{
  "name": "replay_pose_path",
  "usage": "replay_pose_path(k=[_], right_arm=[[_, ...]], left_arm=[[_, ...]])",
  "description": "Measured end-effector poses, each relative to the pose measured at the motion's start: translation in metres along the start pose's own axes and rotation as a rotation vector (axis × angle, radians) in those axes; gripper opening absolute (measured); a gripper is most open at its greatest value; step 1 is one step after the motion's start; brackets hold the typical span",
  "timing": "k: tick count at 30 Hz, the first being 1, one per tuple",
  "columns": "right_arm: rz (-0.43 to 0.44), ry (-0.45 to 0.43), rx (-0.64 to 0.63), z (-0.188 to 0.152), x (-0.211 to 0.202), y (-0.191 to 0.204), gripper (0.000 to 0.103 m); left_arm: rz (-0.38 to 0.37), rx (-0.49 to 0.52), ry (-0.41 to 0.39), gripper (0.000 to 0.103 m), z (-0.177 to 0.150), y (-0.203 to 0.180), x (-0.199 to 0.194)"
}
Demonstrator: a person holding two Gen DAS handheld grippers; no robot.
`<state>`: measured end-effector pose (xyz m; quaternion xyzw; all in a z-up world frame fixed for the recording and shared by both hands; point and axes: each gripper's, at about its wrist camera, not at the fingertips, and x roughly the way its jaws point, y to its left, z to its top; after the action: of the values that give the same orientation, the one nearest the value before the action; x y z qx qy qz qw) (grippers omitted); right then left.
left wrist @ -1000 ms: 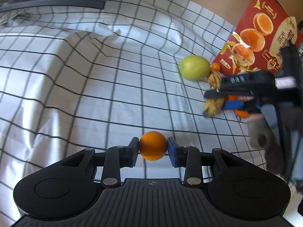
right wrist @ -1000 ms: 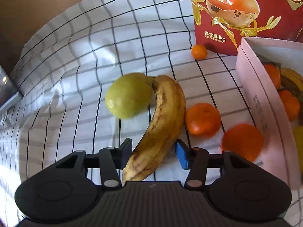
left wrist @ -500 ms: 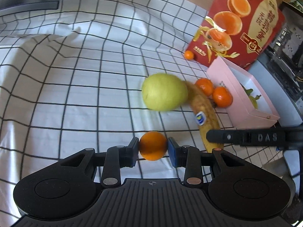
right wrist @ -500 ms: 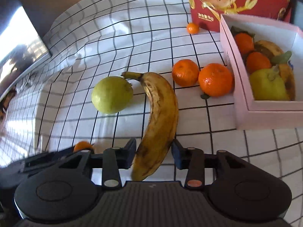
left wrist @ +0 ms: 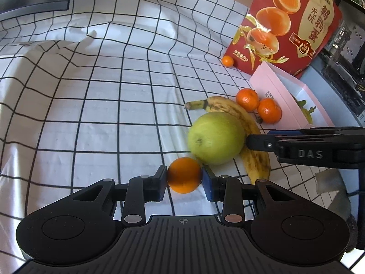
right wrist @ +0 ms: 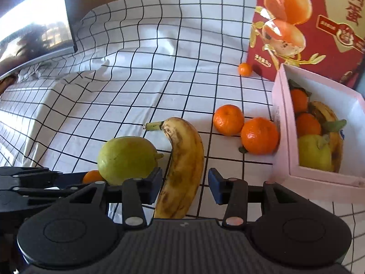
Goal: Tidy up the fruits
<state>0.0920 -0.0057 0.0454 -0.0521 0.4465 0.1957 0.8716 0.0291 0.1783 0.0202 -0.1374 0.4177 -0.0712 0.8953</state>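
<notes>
White cloth with a black grid (left wrist: 109, 105) covers the counter, rumpled into folds toward the back. At the far right stands a tall red carton printed with halved eggs (left wrist: 285, 22), and a tiny orange citrus fruit (left wrist: 228, 60) sits just beside its lower left corner. In front of the carton lies an open pale pink cardboard box (right wrist: 282, 123) that already holds oranges, a brown-spotted banana and a green fruit.

Loose on the cloth, a long yellow banana freckled with brown (right wrist: 182, 159) lies with its stem pointing away. A large round yellow-green fruit (left wrist: 215, 138) rests against its left side. Two orange mandarins (right wrist: 245, 126) touch each other between the banana and the pink box, the nearer one against the box wall.

The left gripper (left wrist: 184, 179) has its jaws clamped on a small round orange fruit (left wrist: 184, 175), held just beside the green fruit. The right gripper (right wrist: 184, 183) straddles the near end of the banana; its jaws have just been opening, the left pad close against the peel, the right pad standing clear of it with a gap.
</notes>
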Motion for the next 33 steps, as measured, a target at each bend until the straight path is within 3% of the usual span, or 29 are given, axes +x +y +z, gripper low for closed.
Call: replay_pose_path(k=[12, 18, 22, 33], right_arm=[[-0.030, -0.067, -0.029, 0.006, -0.002, 0.013, 0.051], [-0.061, -0.024, 0.008, 0.007, 0.011, 0.002, 0.052], [-0.033, 0.014, 0.078, 0.005, 0.023, -0.007, 0.055], [-0.058, 0.022, 0.013, 0.010, 0.041, 0.001, 0.054]], left_arm=[[0.054, 0.033, -0.021, 0.038, -0.003, 0.009, -0.008], [0.056, 0.031, -0.016, 0.038, -0.002, 0.009, -0.007], [0.062, 0.042, -0.010, 0.038, -0.004, 0.005, -0.006], [0.066, 0.074, -0.004, 0.038, -0.005, 0.003, -0.007]])
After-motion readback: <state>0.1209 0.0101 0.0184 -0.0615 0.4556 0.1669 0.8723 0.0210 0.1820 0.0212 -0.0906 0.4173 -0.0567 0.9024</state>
